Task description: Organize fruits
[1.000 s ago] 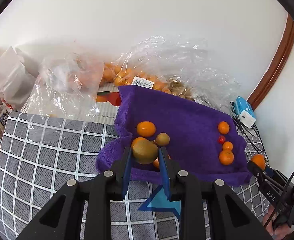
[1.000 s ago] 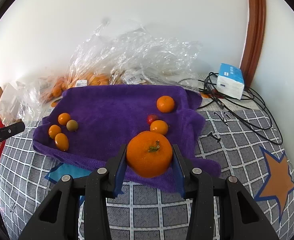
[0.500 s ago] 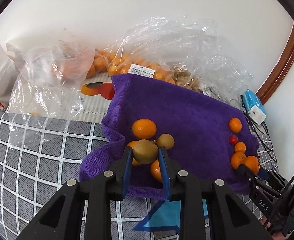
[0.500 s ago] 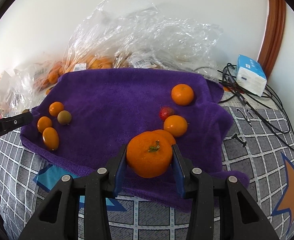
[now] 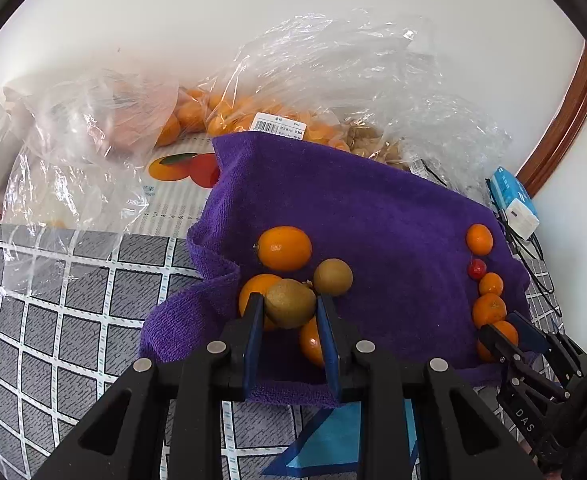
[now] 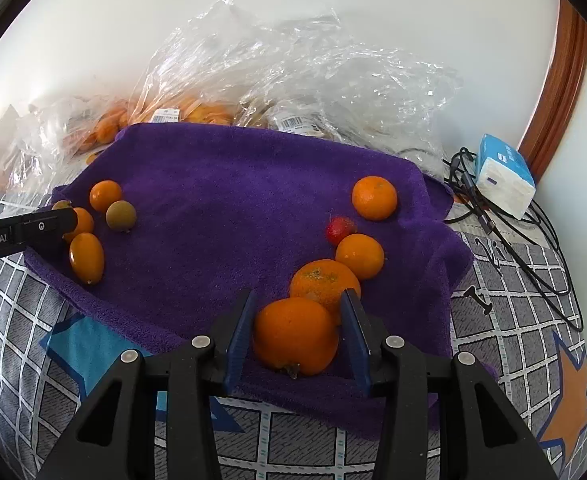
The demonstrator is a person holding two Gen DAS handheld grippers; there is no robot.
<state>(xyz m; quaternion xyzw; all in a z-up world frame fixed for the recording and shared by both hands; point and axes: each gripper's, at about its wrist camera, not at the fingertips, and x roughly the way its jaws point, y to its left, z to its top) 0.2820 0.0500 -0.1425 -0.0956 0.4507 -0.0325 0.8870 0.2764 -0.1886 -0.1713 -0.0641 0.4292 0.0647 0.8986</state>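
A purple towel (image 5: 373, 216) (image 6: 233, 200) lies on the checked table. My left gripper (image 5: 287, 308) is shut on a brown-green kiwi (image 5: 289, 302) just above the towel's left end, over kumquats (image 5: 283, 248) and a second kiwi (image 5: 332, 277). My right gripper (image 6: 297, 312) stands open around a large orange (image 6: 295, 336) that rests on the towel's right front, with gaps to both pads. Behind it a row of oranges (image 6: 323, 280) (image 6: 374, 197) and a red cherry tomato (image 6: 338, 229) runs back.
Clear plastic bags of fruit (image 5: 313, 92) (image 6: 293, 80) lie behind the towel against the wall. A tissue pack (image 6: 503, 176) and black cables (image 6: 525, 248) are at the right. A blue star patch (image 6: 85, 344) is on the checked cloth in front.
Both grippers moved forward over the towel. The right gripper lowered the large orange onto the towel behind the row and opened. The left still holds the kiwi.
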